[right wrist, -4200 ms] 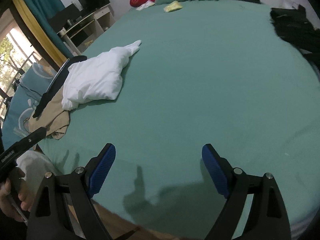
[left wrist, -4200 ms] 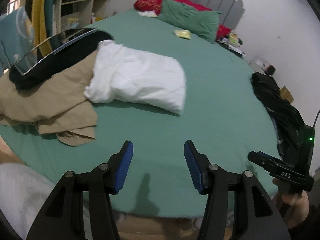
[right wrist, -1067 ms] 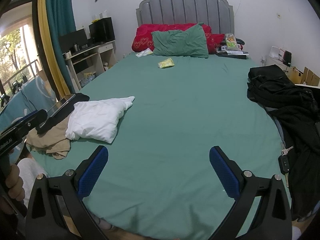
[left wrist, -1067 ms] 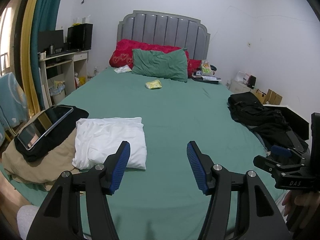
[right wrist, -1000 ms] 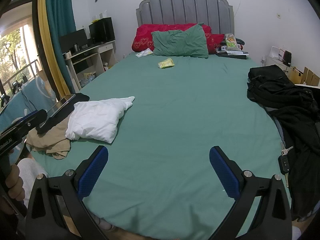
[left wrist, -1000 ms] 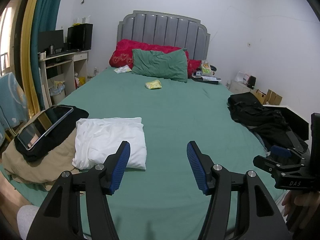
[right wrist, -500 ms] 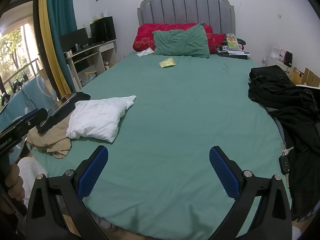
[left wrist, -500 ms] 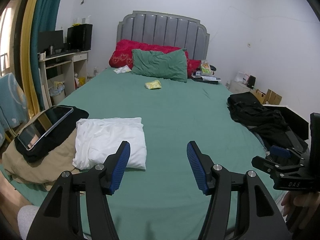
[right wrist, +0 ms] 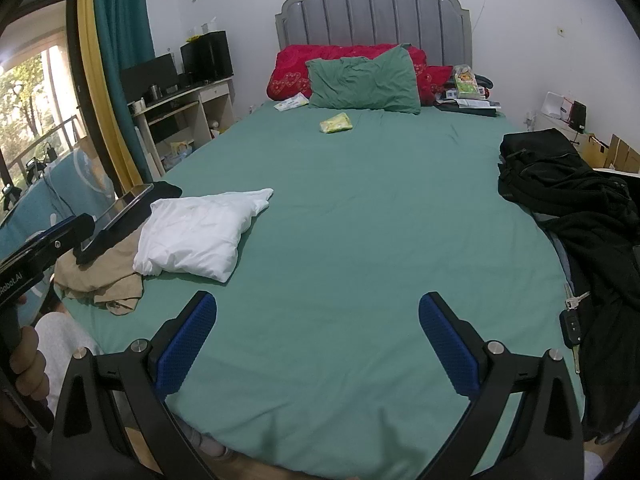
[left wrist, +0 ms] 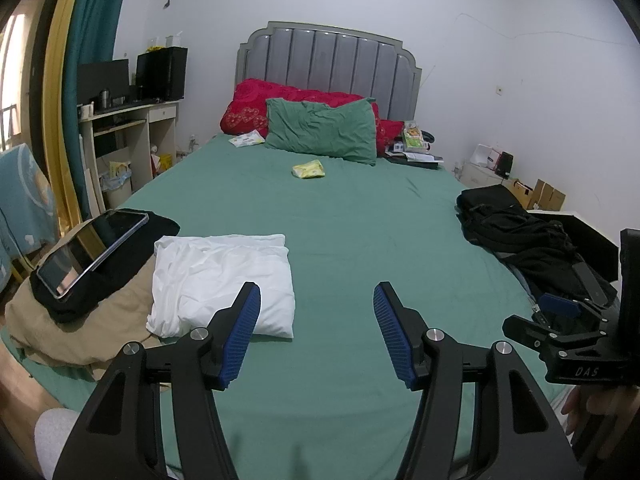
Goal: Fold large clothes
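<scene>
Both grippers wait, empty, at the foot of the bed
The left gripper (left wrist: 316,332) and right gripper (right wrist: 318,344) have their jaws wide apart, with nothing between them. The black clothes pile (right wrist: 576,208) lies along the right edge of the bed (right wrist: 360,220), ahead and to the right, so the right gripper looks nearer to it. The folded white cloth (left wrist: 224,276) rests at the left, just ahead of the left gripper, partly on tan clothes (left wrist: 76,332)
</scene>
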The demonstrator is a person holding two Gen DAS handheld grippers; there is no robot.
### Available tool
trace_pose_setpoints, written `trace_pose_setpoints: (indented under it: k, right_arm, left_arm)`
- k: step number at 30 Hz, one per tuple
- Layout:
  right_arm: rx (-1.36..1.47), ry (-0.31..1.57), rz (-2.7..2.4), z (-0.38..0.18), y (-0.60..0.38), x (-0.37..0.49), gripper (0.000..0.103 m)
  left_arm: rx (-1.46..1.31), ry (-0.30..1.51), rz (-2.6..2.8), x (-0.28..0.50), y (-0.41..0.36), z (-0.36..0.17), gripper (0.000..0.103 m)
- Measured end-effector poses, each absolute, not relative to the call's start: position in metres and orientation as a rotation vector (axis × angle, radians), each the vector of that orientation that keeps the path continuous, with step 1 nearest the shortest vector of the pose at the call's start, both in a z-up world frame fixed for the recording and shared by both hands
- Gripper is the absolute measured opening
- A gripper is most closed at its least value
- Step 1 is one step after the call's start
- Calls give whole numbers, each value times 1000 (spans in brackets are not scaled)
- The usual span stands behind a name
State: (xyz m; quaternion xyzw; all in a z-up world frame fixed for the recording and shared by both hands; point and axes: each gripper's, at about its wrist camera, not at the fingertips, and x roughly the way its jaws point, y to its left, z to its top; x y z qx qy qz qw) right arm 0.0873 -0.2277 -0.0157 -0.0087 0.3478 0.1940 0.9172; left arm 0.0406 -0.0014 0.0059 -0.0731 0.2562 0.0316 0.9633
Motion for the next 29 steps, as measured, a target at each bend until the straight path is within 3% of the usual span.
trace_pose_setpoints:
  k: [29]
  right_arm:
    - [-23,740,415,-30,-224,94,100]
  left_arm:
    - [-159,528,74,43,2,1,62]
